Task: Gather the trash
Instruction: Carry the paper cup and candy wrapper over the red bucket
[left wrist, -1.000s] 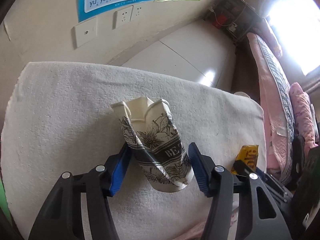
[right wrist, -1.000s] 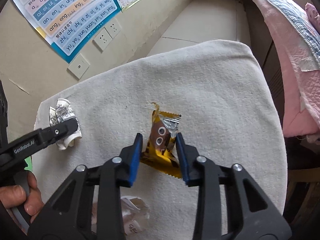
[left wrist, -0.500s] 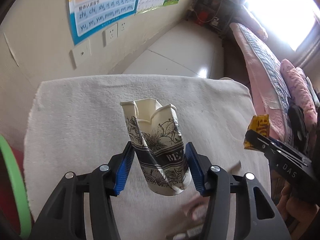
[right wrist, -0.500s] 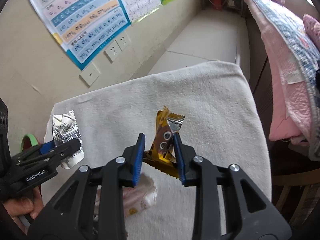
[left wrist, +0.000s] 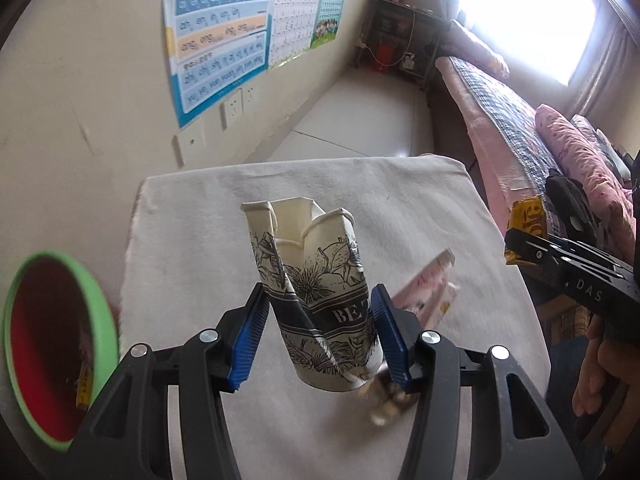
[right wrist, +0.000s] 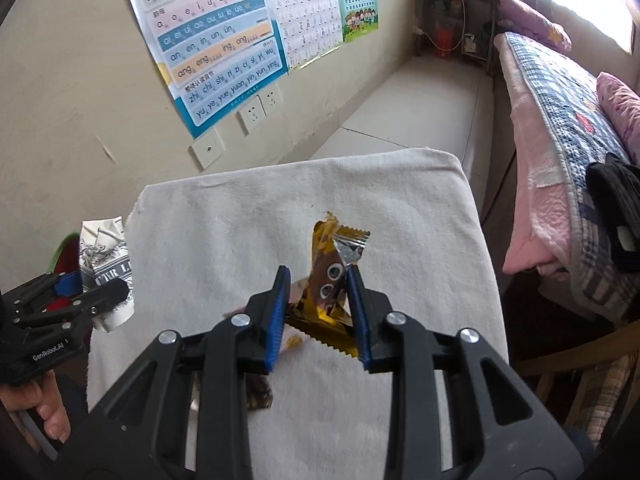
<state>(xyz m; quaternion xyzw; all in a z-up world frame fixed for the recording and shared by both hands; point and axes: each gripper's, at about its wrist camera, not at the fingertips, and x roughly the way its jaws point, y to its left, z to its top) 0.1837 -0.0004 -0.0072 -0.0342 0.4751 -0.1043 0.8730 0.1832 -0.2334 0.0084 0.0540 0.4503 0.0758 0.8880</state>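
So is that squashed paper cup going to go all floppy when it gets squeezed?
Probably a bit. The paper cup is already creased and folded in at its rim, so it likely gives easily. It looks empty, so probably light. The left gripper holds it up by its sides.

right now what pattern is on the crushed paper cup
Black line-drawn flowers on white, with a dark lettered band, on the crushed paper cup; clearest in the left wrist view.

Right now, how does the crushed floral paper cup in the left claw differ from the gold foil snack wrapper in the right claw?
The crushed white paper cup with black floral print is bulky and stands upright with its dented rim on top; the gold foil snack wrapper is thin, flat and shiny. The cup spreads the left claw wider than the wrapper spreads the right claw. Both are pinched between blue pads and held clear above the white cloth.
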